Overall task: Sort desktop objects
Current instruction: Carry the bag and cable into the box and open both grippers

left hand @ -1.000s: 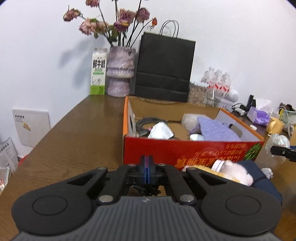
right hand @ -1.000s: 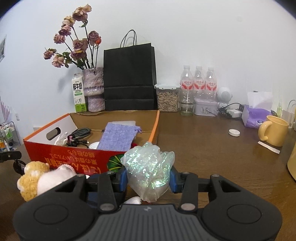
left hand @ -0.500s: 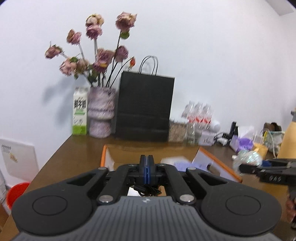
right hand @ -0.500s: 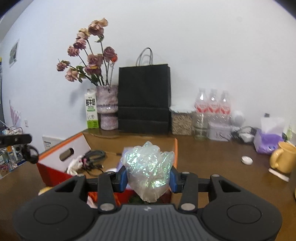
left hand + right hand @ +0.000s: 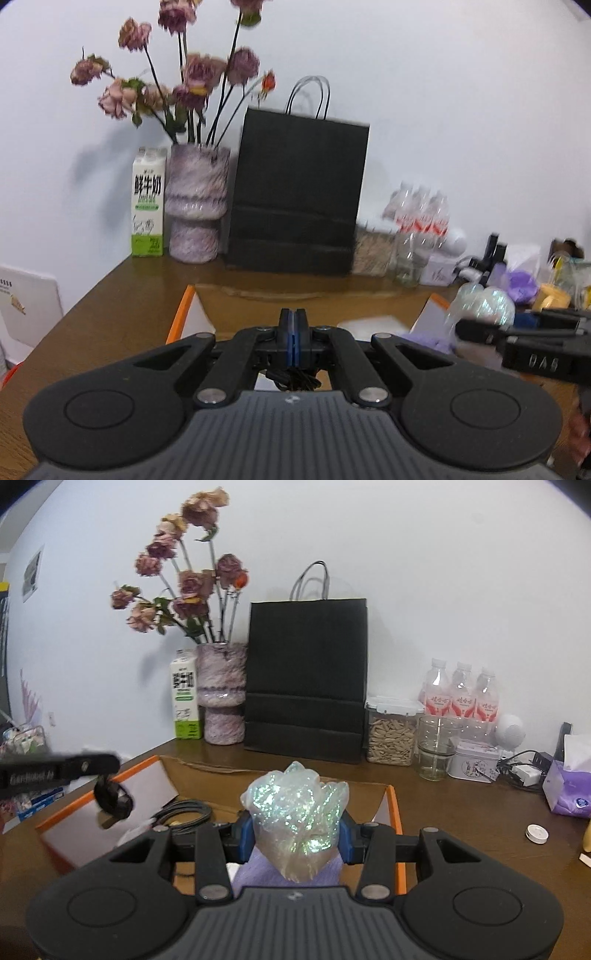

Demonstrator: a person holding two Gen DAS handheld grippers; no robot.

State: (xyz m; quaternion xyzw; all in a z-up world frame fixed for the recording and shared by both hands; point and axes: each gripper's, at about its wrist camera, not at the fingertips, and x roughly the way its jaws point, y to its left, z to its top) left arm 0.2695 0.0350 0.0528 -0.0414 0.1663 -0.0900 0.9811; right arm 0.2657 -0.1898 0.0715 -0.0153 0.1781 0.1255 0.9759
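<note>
right claw [image 5: 295,836]: I had it clamped on the iridescent plastic wad [image 5: 295,818], over the orange box [image 5: 394,814].
left claw [image 5: 292,338]: together, pinching a dark looped cord [image 5: 112,800].
step: carrying both to the box, I judged.
next: get each load over the box, then part the pads.

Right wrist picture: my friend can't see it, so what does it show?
The right tongs squeeze a crumpled shiny iridescent wrapper above an open orange box on a brown table. Behind stand a black paper bag, dried roses in a vase, and water bottles.
</note>
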